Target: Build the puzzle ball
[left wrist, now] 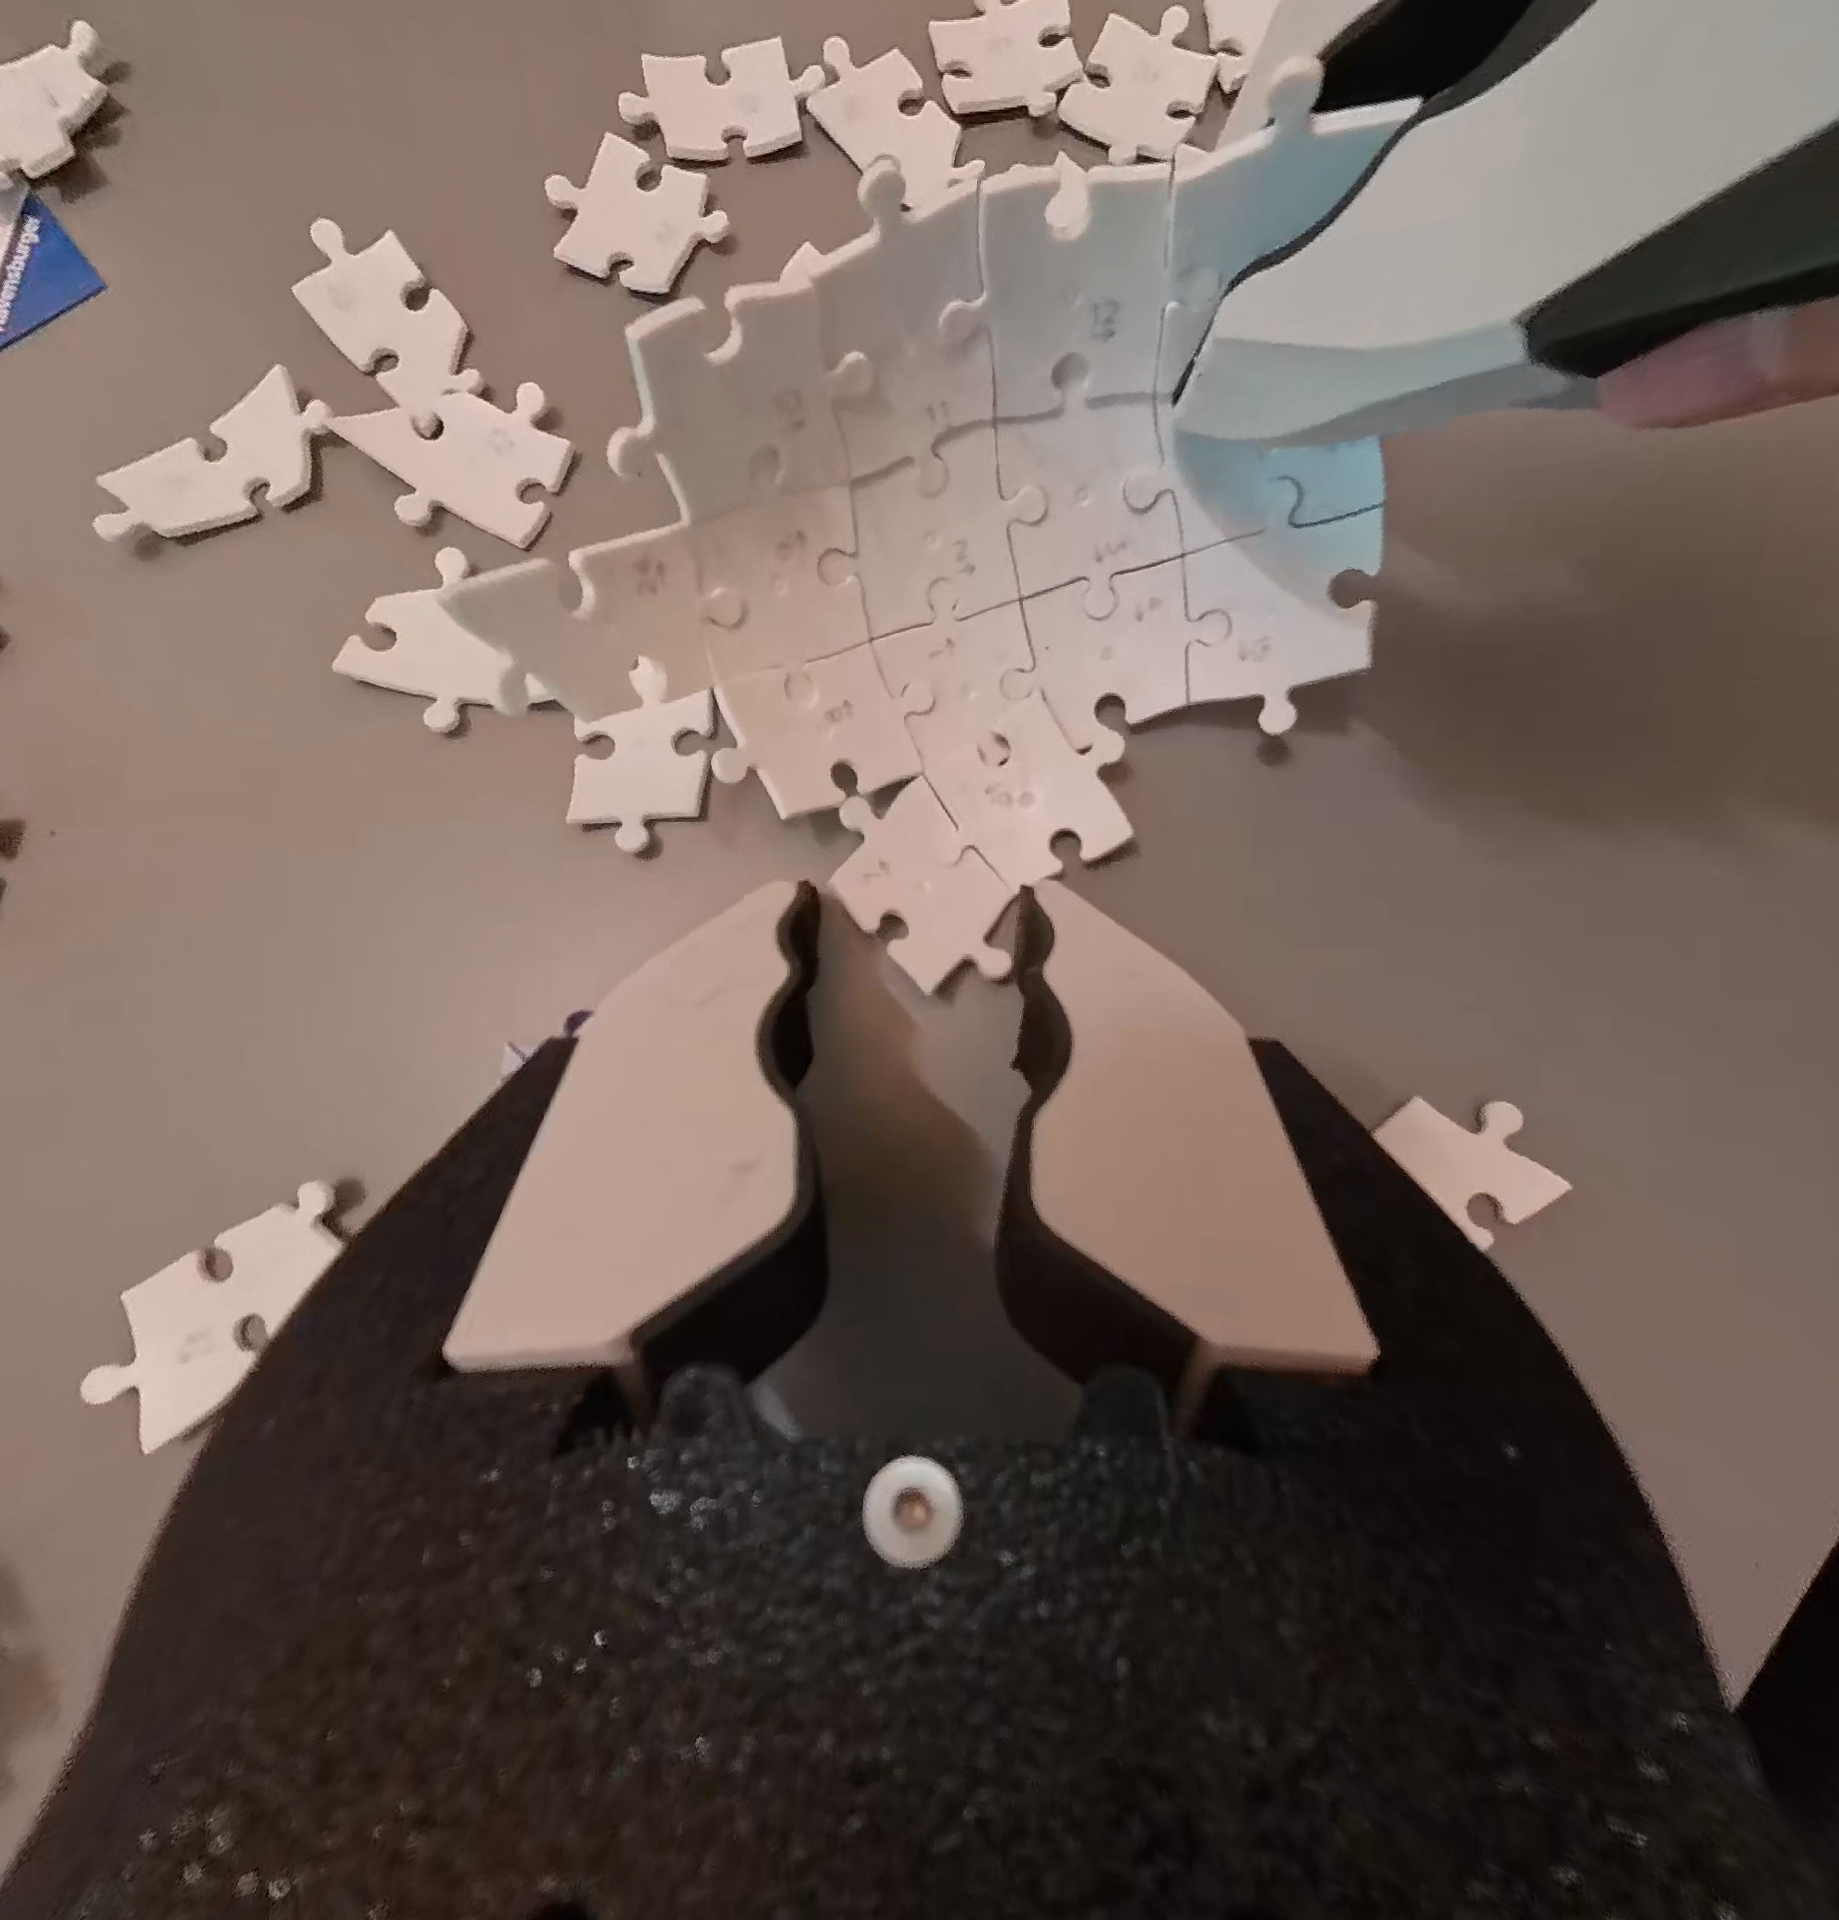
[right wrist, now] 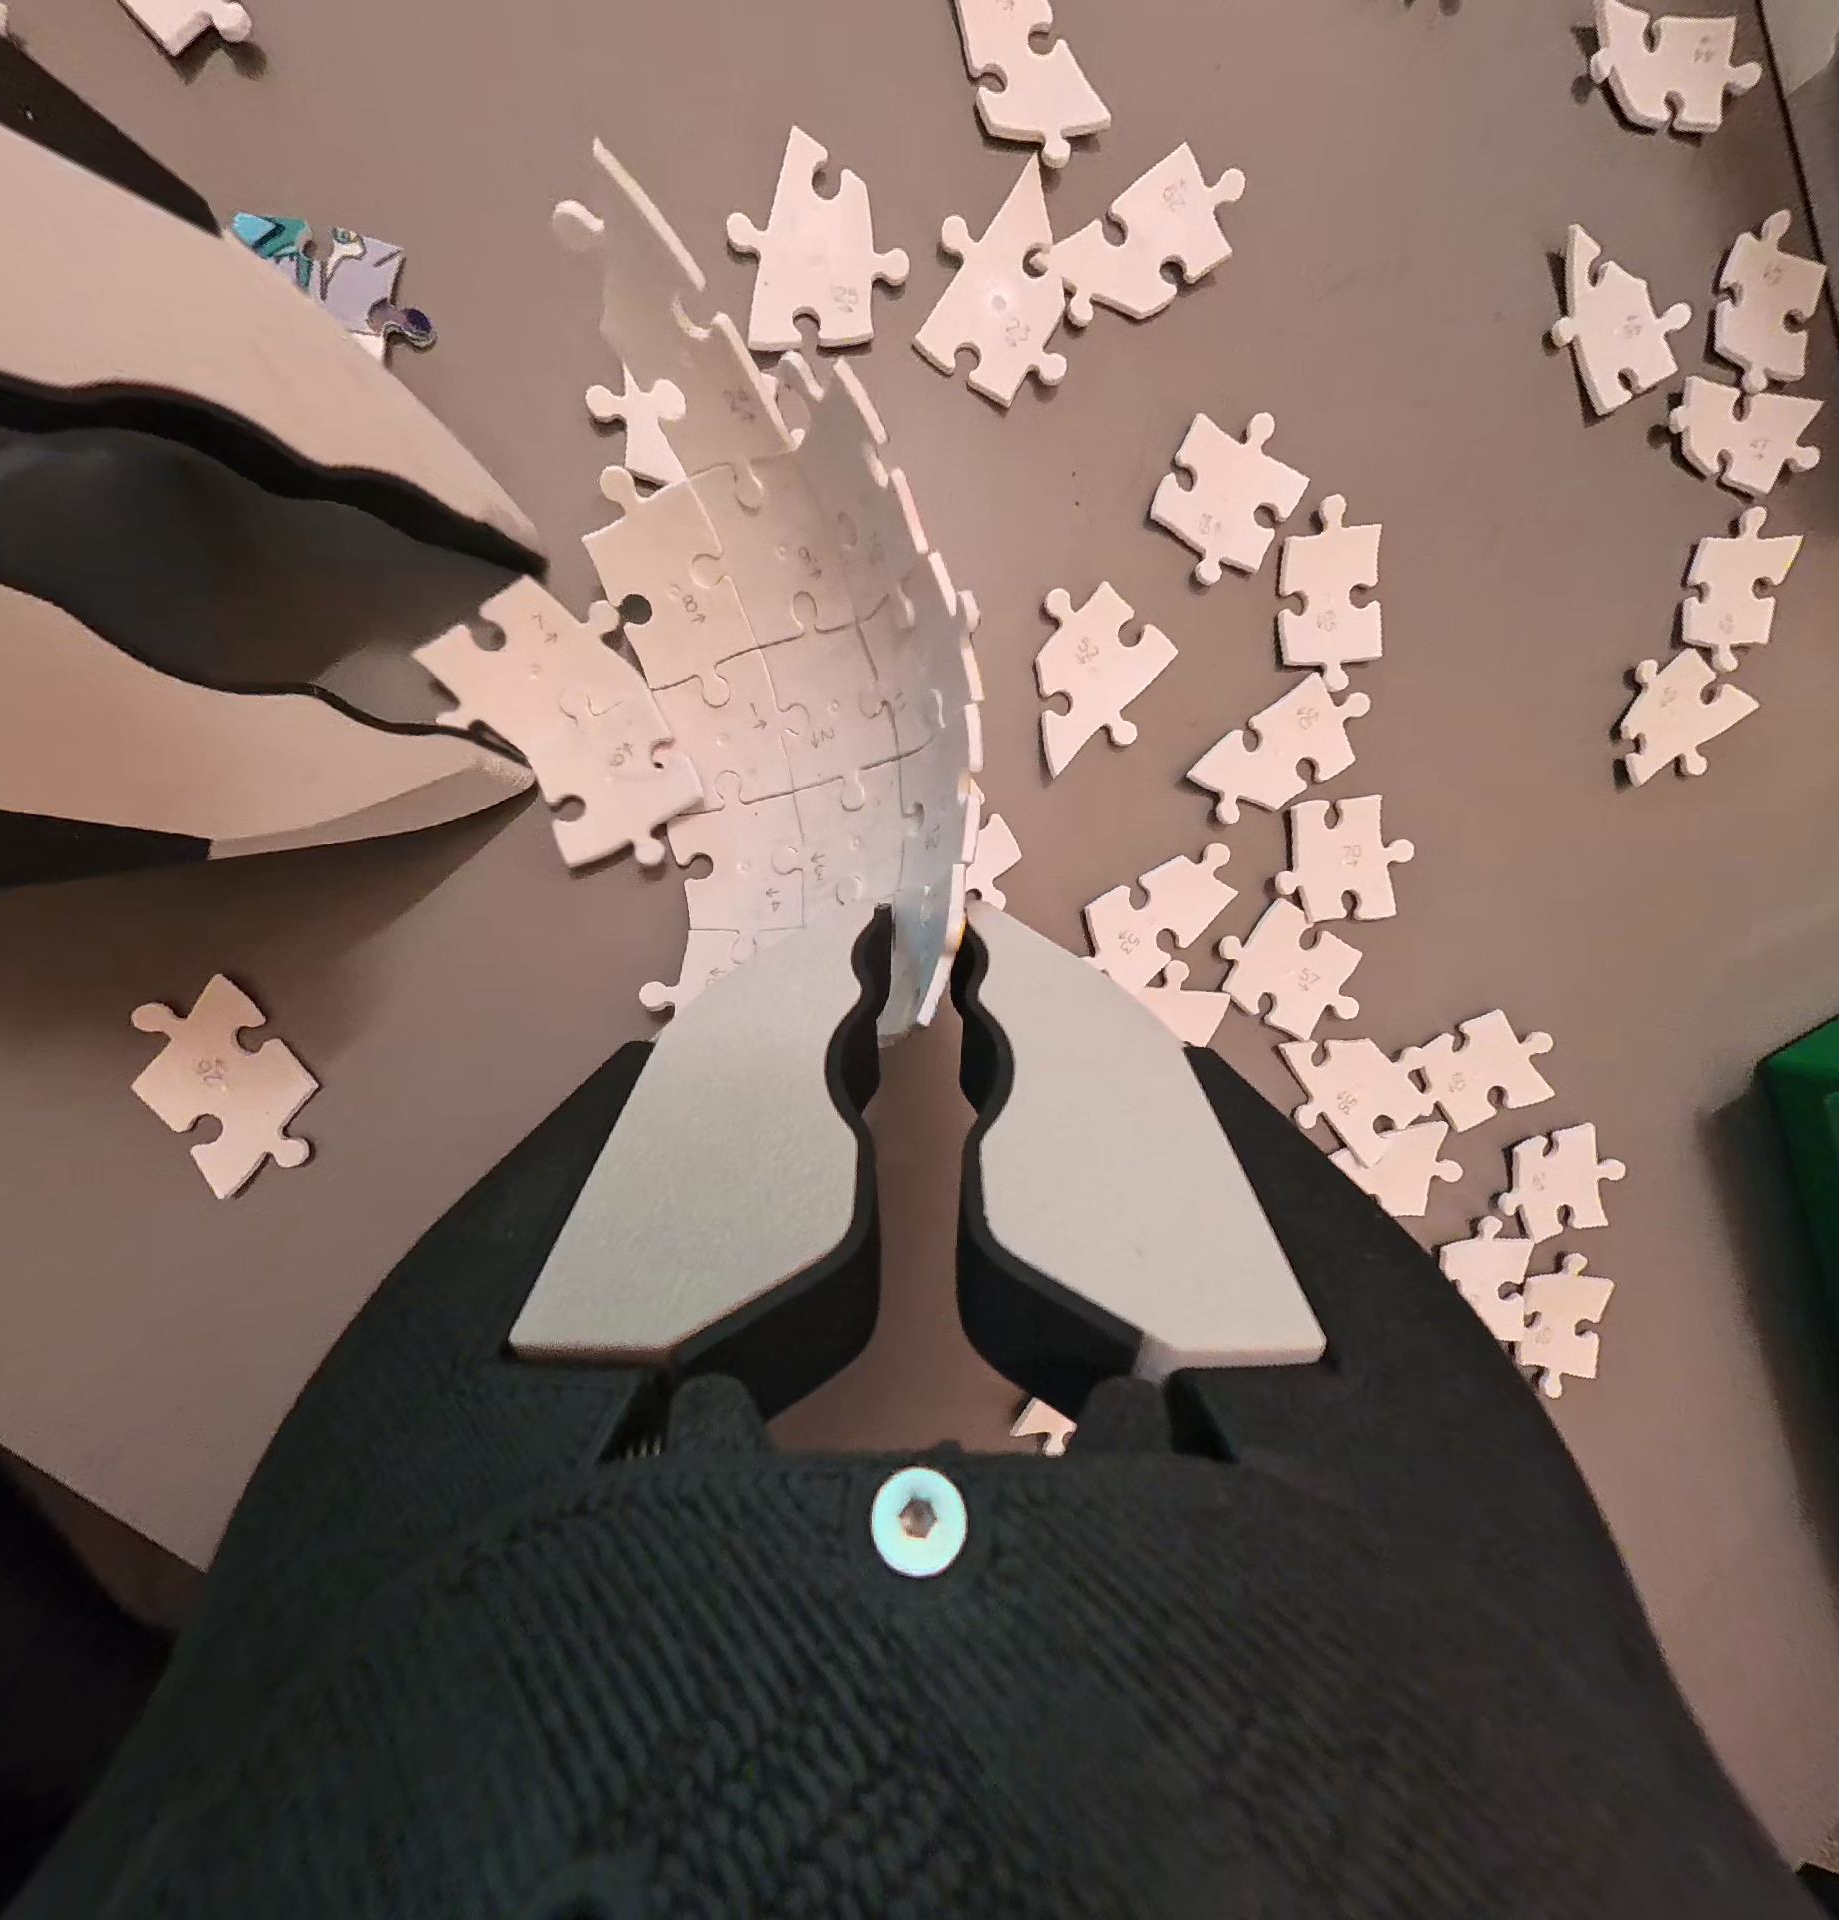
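Note:
A curved shell of joined white puzzle pieces stands tilted on the grey table; it also shows in the right wrist view. My right gripper is shut on the shell's rim and holds it up; it shows in the left wrist view at the shell's right edge. My left gripper has its jaws closed on the sides of one white puzzle piece that sits at the shell's near edge. The right wrist view shows that gripper and piece on the left.
Many loose white pieces lie around, most in a spread right of the shell and some behind it. A blue-cornered leaflet lies far left. One coloured piece lies face up. A green box stands at the right edge. Some 9 cm of space lies between my two pairs of fingers.

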A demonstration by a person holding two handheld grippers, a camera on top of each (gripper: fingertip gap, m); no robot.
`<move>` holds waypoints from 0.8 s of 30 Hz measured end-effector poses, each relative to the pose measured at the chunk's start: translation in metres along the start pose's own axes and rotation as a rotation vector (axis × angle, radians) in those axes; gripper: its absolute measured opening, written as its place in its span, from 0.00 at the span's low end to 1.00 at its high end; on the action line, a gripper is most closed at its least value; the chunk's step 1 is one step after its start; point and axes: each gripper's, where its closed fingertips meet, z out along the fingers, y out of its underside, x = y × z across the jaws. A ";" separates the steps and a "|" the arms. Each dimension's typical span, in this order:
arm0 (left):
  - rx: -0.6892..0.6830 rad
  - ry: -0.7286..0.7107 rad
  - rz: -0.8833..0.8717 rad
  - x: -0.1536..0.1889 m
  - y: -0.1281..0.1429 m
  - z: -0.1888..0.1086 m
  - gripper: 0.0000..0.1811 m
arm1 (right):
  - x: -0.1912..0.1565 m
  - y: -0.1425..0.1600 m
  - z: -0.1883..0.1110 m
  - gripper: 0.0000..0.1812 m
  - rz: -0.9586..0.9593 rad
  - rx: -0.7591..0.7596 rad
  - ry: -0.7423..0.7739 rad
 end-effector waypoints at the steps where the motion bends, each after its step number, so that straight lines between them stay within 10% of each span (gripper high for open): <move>1: 0.003 0.001 0.007 0.001 0.000 0.000 0.17 | 0.000 0.000 0.000 0.06 0.000 0.000 0.001; 24: -0.066 -0.100 0.202 -0.008 -0.004 -0.005 0.21 | 0.001 -0.003 -0.002 0.06 -0.058 -0.009 0.039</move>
